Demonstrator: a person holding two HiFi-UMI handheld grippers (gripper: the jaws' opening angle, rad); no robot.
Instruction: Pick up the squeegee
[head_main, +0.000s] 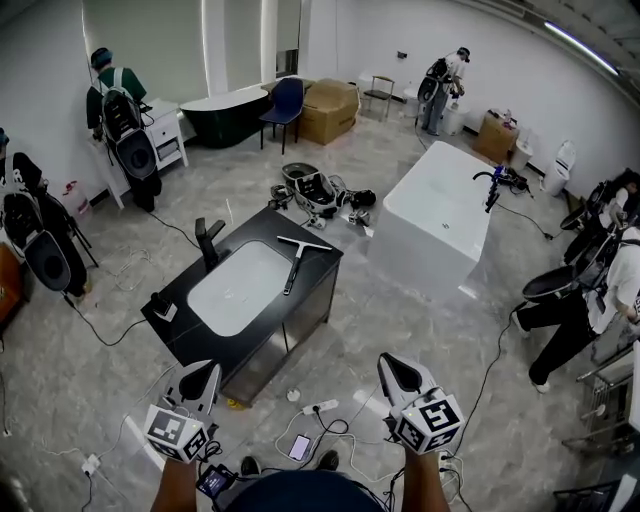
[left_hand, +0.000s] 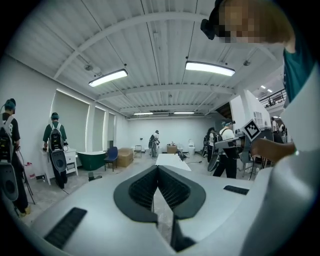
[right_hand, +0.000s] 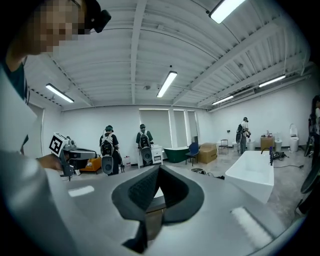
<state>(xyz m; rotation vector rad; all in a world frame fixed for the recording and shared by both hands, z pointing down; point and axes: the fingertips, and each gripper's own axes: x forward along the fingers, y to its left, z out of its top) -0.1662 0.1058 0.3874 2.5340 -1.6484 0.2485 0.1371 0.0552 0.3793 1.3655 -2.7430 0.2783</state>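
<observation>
The squeegee (head_main: 294, 262), T-shaped with a dark handle and a pale blade bar, lies on the right part of a black vanity top (head_main: 318, 272), beside its white basin (head_main: 240, 288). Both grippers are held low near my body, well short of the vanity. My left gripper (head_main: 207, 372) points toward the vanity's near corner, and its jaws (left_hand: 158, 167) meet with nothing between them. My right gripper (head_main: 392, 362) hangs over bare floor to the right, its jaws (right_hand: 159, 169) also touching and empty. Neither gripper view shows the squeegee.
A black faucet (head_main: 208, 243) stands at the basin's far-left side. A white bathtub (head_main: 440, 215) sits to the right of the vanity. A power strip (head_main: 320, 407), cables and a phone (head_main: 299, 447) lie on the floor by my feet. People stand at the left, the back and the right.
</observation>
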